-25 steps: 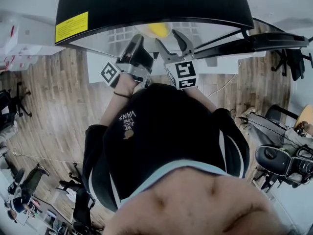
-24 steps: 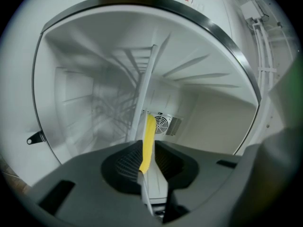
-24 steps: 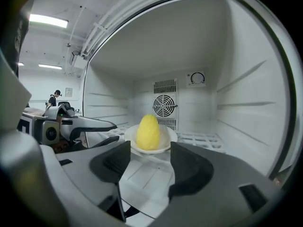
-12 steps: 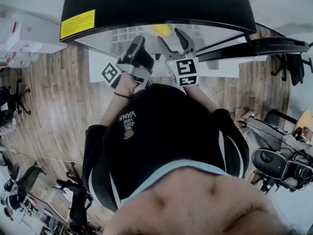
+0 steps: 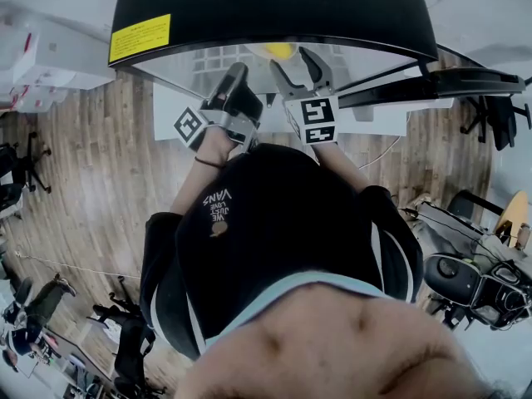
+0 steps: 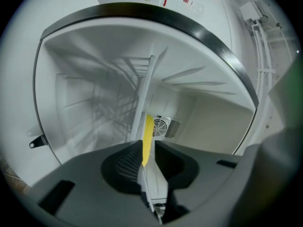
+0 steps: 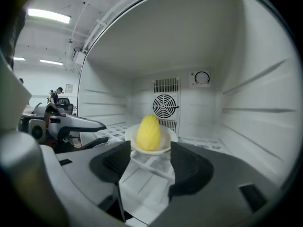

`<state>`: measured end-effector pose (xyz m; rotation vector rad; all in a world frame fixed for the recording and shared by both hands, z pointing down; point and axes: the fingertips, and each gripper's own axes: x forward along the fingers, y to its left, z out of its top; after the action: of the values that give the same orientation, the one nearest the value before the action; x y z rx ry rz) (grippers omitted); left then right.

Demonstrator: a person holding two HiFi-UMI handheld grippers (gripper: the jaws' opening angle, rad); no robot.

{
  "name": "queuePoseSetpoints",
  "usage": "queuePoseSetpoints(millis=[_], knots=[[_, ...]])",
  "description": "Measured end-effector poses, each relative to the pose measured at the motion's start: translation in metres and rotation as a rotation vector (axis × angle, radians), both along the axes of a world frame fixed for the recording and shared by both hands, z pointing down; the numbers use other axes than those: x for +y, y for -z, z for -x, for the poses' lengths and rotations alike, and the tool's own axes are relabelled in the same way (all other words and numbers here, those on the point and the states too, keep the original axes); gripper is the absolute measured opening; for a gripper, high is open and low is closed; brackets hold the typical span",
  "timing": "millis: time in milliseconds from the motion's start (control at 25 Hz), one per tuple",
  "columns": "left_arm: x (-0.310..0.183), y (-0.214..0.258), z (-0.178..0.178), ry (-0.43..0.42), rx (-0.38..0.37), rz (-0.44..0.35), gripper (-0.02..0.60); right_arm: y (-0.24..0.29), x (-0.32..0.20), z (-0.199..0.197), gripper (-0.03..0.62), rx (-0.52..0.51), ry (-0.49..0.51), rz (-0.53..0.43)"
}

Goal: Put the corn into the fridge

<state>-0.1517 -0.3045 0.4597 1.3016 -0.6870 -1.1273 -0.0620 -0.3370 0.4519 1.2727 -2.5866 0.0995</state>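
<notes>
- Looks like the placing part is basically done: the corn (image 7: pixel 148 132) sits upright on a white plate (image 7: pixel 169 144) on the wire shelf (image 7: pixel 144 171) inside the fridge (image 5: pixel 274 7), just in front of the fan grille (image 7: pixel 165 107).
- Your right tool (image 7: pixel 149 149) is wide open with nothing in it. Its jaws sit on either side of the plate, a bit further out from the fan grille than the corn, and I don't see them touching either one.
- Your left tool (image 6: pixel 147 145) is pinched nearly closed on a thin white edge, which I read as the front of the wire shelf, well out from the fan grille.
- Next move, I'd guess: pull the right tool straight back away from the fan grille without spreading or tilting it, so a jaw doesn't clip the plate rim and tip the corn.
- Then let go with the left tool and back out too. The door isn't shut yet.
</notes>
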Motion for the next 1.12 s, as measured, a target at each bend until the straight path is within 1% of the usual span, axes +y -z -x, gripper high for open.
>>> queuePoseSetpoints(millis=[480, 920, 1120], knots=[[0.002, -0.001, 0.003, -0.003, 0.004, 0.001, 0.06, 0.001, 0.001, 0.002, 0.253, -0.004, 0.001, 0.009], [0.008, 0.002, -0.004, -0.02, -0.002, -0.005, 0.06, 0.011, 0.013, -0.012, 0.252, -0.046, -0.018, 0.002], [0.014, 0.004, -0.008, -0.007, -0.006, -0.015, 0.06, 0.012, 0.023, -0.018, 0.252, -0.05, -0.008, 0.001]])
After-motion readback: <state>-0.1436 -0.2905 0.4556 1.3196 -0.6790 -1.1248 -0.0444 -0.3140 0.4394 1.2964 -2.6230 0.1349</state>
